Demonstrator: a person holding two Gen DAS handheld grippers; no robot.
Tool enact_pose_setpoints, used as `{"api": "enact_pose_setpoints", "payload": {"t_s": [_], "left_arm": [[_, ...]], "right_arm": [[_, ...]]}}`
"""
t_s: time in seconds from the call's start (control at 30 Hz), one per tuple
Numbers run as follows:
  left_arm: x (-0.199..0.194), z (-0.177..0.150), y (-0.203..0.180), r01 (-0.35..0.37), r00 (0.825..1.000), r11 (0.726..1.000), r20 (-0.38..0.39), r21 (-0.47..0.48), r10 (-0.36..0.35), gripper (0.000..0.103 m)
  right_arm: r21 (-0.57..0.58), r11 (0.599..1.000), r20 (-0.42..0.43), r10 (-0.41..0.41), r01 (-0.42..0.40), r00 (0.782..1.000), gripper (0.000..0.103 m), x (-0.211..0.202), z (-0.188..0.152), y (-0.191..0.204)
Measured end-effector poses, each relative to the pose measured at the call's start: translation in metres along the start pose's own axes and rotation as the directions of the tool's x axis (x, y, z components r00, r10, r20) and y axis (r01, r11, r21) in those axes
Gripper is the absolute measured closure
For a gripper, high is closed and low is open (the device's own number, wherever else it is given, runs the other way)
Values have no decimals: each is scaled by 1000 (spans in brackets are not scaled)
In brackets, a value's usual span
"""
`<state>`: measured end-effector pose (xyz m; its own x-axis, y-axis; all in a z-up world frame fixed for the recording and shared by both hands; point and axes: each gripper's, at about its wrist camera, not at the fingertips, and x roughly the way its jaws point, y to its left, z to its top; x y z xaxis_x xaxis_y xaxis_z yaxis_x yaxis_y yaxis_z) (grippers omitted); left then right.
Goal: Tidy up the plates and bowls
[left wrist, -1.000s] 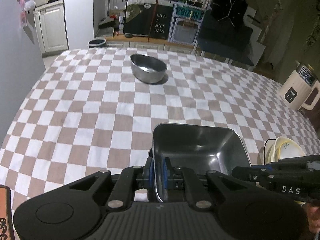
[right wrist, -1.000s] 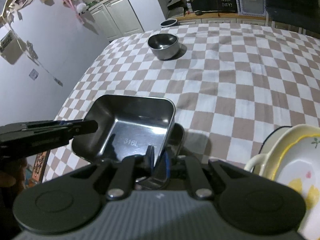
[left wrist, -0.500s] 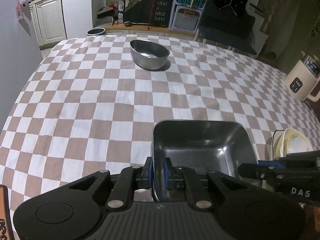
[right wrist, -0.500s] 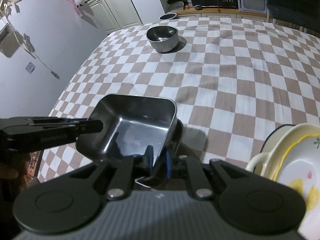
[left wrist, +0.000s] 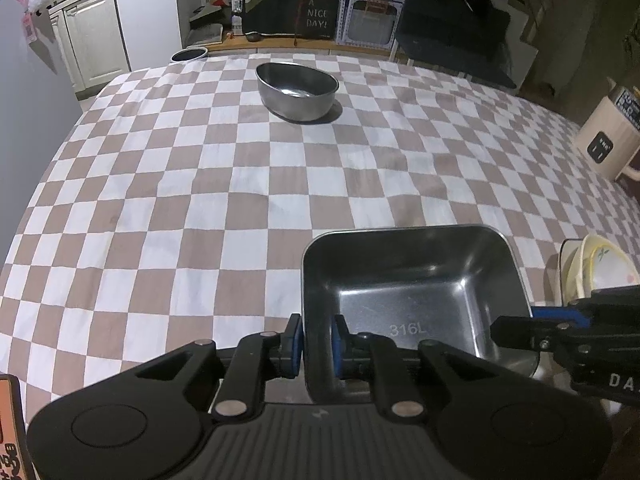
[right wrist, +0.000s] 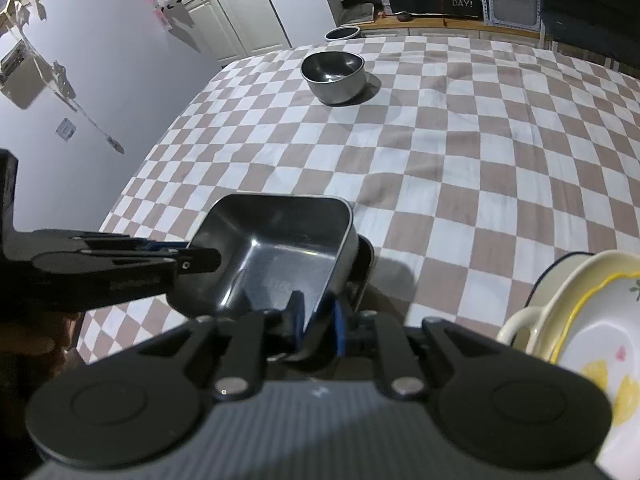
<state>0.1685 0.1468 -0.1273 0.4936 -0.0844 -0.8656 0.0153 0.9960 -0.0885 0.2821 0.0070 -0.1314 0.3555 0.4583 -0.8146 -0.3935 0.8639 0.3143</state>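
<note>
- A square steel tray (left wrist: 412,280) is held over the near edge of the checkered counter (left wrist: 200,184), above another dark tray.
- Its near-left wall is straddled by the left claw (left wrist: 317,344); the pads have just been easing apart, with a slight gap seen.
- Its right wall sits between the right claw (right wrist: 318,326) pads, likewise just loosened.
- A round steel bowl (left wrist: 297,90) is seen near the far edge.
- Stacked plates (right wrist: 592,320) are seen at the near right corner.
</note>
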Motion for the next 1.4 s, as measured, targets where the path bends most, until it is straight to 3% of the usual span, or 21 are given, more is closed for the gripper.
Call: {"api": "enact_pose_setpoints", "payload": {"t_s": [0.57,0.87,1.1,1.17,1.23,1.4], "left_arm": [[11,-1,-5,-3,999,998,-44,56,5,88],[18,-2,0,-30,997,998,-75,60,34,86],[18,-2,1,-26,996,998,-80,65,31,86],[17,-1,0,-13,997,998,-80,67,18,87],[15,-1,-2,-1,997,997,-73,73,6,94],[13,0,-3,7,998,997,-67,73,-2,95]], "right_arm": [[-12,999,-42,-37,36,998,85,12,1,-3],[6,999,-66,-48,48,997,93,13,-1,-8],[18,998,-88,-60,62,994,89,17,-2,-7],[36,998,-97,-48,51,994,89,20,-3,-10],[49,998,-102,-33,38,994,89,22,-4,-11],[76,997,-106,-1,9,994,92,28,-8,-15]]}}
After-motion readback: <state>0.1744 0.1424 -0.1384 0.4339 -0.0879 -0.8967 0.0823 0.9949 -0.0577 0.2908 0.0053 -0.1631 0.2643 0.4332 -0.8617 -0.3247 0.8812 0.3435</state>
